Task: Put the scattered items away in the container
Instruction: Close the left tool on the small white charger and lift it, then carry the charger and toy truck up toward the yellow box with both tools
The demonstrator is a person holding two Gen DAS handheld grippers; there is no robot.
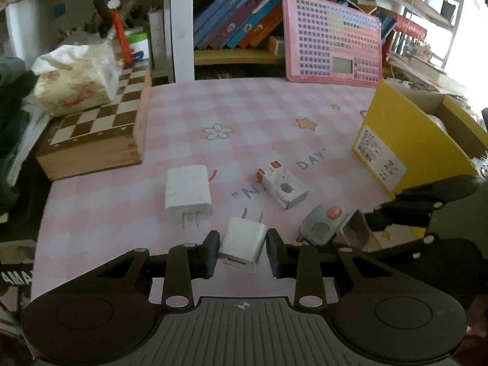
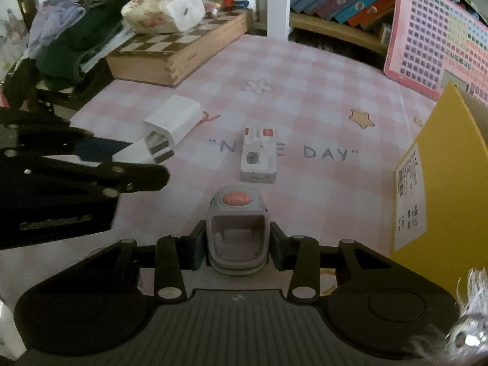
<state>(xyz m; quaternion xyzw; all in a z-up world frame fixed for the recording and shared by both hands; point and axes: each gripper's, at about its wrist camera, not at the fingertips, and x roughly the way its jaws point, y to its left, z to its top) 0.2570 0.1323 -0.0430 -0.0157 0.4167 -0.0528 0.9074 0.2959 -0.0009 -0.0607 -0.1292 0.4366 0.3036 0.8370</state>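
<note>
My left gripper [image 1: 243,248] is shut on a small white charger cube [image 1: 242,244], its prongs pointing away, just above the pink checked tablecloth. My right gripper [image 2: 235,244] is shut on a grey clip device with an orange button [image 2: 235,228]; it also shows in the left wrist view [image 1: 323,224]. A larger white charger [image 1: 187,190] and a white box with red end [image 1: 283,186] lie on the cloth ahead. The yellow open box [image 1: 405,143] stands at the right.
A wooden chessboard box [image 1: 100,134] with a tissue pack [image 1: 76,82] on it sits at the left. A pink keyboard toy [image 1: 332,39] leans against a bookshelf at the back. Clothes [image 2: 73,33] are piled at the far left.
</note>
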